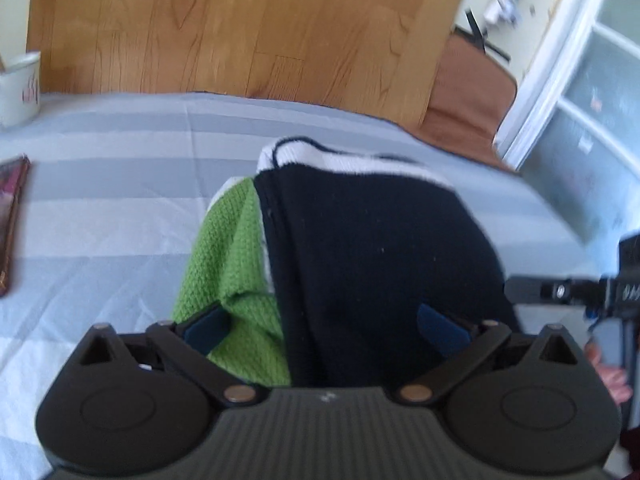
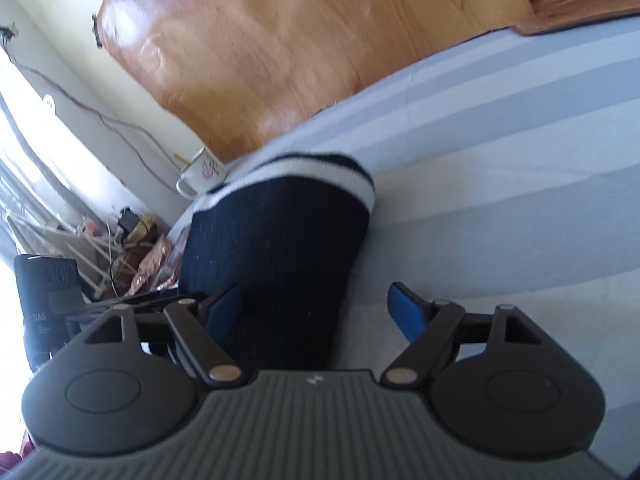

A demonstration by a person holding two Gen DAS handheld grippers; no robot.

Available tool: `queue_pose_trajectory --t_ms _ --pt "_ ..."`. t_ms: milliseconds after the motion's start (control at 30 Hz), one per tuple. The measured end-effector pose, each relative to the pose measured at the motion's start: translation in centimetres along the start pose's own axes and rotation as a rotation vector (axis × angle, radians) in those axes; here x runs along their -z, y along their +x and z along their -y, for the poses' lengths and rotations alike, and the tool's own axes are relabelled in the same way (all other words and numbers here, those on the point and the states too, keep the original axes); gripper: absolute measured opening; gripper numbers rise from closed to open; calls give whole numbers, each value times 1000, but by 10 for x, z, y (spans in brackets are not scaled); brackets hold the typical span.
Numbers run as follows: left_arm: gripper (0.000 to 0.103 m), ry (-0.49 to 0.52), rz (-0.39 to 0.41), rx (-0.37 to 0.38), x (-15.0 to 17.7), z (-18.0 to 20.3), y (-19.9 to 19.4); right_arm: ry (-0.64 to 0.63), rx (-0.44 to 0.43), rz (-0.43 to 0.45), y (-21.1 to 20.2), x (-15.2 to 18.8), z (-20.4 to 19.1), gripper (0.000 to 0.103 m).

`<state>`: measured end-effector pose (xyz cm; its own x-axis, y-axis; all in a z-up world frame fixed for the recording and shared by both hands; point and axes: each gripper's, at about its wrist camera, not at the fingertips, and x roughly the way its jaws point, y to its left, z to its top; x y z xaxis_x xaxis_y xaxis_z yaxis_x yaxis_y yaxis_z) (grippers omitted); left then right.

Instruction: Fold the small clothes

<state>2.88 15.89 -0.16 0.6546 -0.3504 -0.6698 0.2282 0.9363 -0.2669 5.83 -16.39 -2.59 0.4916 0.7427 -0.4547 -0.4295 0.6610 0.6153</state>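
On the striped bedsheet, with the enamel mug at its far left corner as the marker, the knitted garment lies well to the right of the mug and nearer the cameras, running up between both pairs of tongs. Going left to right in the left wrist view: a green knit panel, then the navy body, then a white-striped ribbed hem at the end that points away toward the wooden headboard, on the mug's side of the bed. Its long axis seems to run from the tongs out to that hem. The left tongs stand spread, one pad over the green, the other over the navy, with cloth between them but no pinch evident; released, by my reading. In the right wrist view the right tongs are likewise wide apart, the left pad against the navy cloth, the right pad clear over bare sheet. The knit looks soft, light and limp, apt to sag and stretch rather than slip; I judge it best taken at a doubled edge or the firmer ribbed hem, both corners lifted together so the fold stays square.
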Motion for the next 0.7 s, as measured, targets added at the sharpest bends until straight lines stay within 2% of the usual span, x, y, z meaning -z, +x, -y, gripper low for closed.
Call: queue_pose_trajectory --t_ms 100,233,333,400,467,567,667,700 --pt "103 -9 1 -10 3 0 -8 -10 -9 -5 3 0 0 84" --pt "103 -8 62 -112 -5 -9 -30 5 -23 -11 4 -1 5 85" --pt "103 -47 124 -117 -17 -20 -45 19 -38 -4 3 0 8 86" --pt "103 -63 119 -116 -25 -25 -40 24 -41 -2 3 0 8 86" --pt "103 -63 73 -85 -27 -27 -25 24 -39 -2 3 1 7 86" --pt "103 -80 -17 7 -22 -29 -1 25 -43 -2 1 1 7 86" --pt "103 -92 -8 40 -18 -25 1 28 -53 0 2 1 9 86" --pt "103 -102 -7 73 -17 -24 0 28 -57 1 2 1 9 86"
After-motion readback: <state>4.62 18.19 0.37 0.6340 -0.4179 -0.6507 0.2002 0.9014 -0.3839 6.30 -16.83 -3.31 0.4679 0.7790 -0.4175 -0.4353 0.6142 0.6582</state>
